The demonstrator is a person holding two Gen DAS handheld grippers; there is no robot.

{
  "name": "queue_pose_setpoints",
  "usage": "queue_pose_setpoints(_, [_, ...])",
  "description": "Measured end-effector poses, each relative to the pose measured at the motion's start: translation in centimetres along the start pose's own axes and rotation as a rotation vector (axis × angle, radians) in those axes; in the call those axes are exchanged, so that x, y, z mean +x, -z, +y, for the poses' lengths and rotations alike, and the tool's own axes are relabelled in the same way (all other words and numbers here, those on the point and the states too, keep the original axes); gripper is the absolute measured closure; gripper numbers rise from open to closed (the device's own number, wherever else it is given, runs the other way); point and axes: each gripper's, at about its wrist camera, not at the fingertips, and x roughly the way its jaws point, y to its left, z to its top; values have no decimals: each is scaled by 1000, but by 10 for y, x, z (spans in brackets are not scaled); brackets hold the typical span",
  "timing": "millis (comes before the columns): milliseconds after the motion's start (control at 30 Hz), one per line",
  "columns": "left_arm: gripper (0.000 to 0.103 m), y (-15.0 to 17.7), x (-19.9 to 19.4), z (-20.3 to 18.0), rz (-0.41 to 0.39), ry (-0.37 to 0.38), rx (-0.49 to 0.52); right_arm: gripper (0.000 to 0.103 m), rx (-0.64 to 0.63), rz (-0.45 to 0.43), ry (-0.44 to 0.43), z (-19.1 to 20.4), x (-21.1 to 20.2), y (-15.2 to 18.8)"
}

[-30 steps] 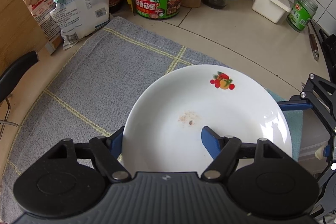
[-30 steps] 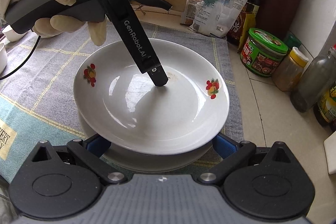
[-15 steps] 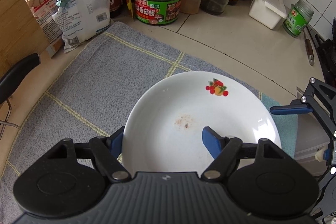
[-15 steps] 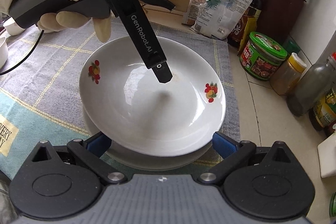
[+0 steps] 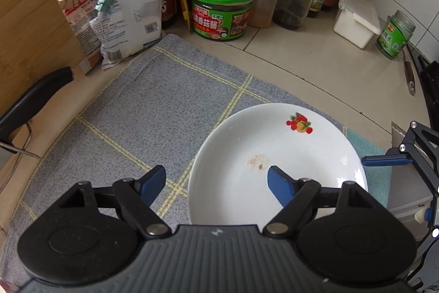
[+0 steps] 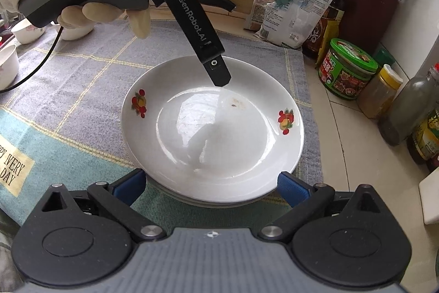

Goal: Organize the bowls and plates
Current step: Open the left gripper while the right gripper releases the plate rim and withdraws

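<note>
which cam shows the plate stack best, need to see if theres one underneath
The right wrist view: the top plate shows whole, with a second plate's rim peeking out beneath its near edge. The left wrist view shows only the top plate, its near edge cut off by the gripper body.

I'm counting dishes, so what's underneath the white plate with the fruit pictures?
Under the top plate, the rims of more white plates peek out at the near edge, all stacked on the grey checked cloth. How many there are is hidden by the top plate.
</note>
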Motion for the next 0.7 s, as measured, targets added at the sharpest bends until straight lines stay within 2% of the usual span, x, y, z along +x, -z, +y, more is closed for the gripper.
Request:
queue_pose_setpoints(133, [15, 5, -15, -3, -46, -23, -2, 0, 15, -12, 26, 0, -7, 2])
queue_pose_setpoints(267, [12, 15, -39, -10, -127, -58, -2, 0, 51, -41, 43, 1, -19, 0])
queue_pose_setpoints(333, [6, 21, -53, -16, -173, -84, 2, 0, 75, -52, 58, 3, -24, -1])
queue_pose_setpoints(533, [3, 46, -95, -42, -303, -165, 20, 0, 98, -87, 104, 14, -38, 1])
queue_pose_setpoints(700, [3, 76, -125, -66, -386, -256, -18, 0, 91, -133, 129, 25, -48, 5])
